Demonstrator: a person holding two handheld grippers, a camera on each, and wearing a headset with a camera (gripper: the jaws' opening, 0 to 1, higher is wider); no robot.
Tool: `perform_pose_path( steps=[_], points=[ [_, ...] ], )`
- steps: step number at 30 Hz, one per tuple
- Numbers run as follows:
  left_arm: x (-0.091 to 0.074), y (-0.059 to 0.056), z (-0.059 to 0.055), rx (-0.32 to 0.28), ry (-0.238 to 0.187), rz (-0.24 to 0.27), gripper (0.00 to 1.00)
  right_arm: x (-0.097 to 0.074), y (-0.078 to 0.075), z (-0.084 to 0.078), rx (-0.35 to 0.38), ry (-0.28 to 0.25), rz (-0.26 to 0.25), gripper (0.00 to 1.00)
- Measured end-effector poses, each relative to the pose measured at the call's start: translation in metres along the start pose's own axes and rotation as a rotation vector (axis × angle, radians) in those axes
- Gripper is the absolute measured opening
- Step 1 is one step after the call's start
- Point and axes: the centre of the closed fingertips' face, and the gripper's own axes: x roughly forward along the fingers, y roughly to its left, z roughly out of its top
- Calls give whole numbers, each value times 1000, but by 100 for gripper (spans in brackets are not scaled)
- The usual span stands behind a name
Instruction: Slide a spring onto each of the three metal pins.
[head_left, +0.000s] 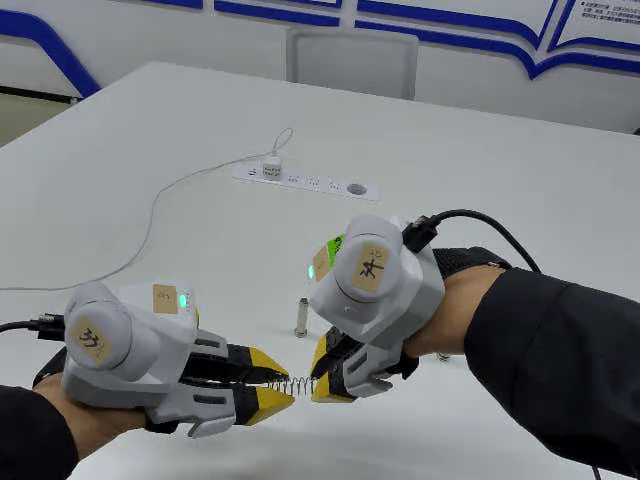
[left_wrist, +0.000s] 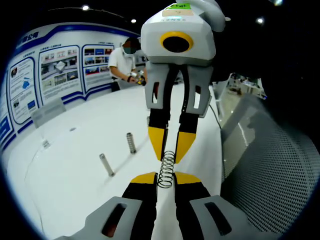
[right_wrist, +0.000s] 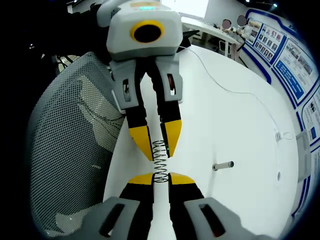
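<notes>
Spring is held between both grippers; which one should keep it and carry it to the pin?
Right, probably. The right gripper tilts down and stands beside the upright pin; the left gripper lies level, so it'd need more turning. Both pinch the spring.

Bright even light, soft shadows, fisheye-warped edges

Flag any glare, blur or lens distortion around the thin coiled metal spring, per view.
Head view: even light, soft shadows, thin coiled metal spring small but sharp. Left gripper view: heavy fisheye bending, white tabletop near washed out, blue-framed wall posters soft. Right gripper view: same bending, spring crisp.
</notes>
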Motion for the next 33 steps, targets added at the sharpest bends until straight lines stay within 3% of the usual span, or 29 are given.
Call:
perform_pose_path(
  steps=[17, 25, 33],
  points=[
    [-3, -8, 6, 0, -28, -37, 10, 6, 4, -8, 24, -4, 20, 14],
    [-3, -8, 6, -7, -33, -34, 11, 3, 4, -5, 17, -14, 13, 12],
    [-2, -7, 2, -6, -17, -30, 11, -8, 2, 8, 11, -39, 0, 12]
  ],
)
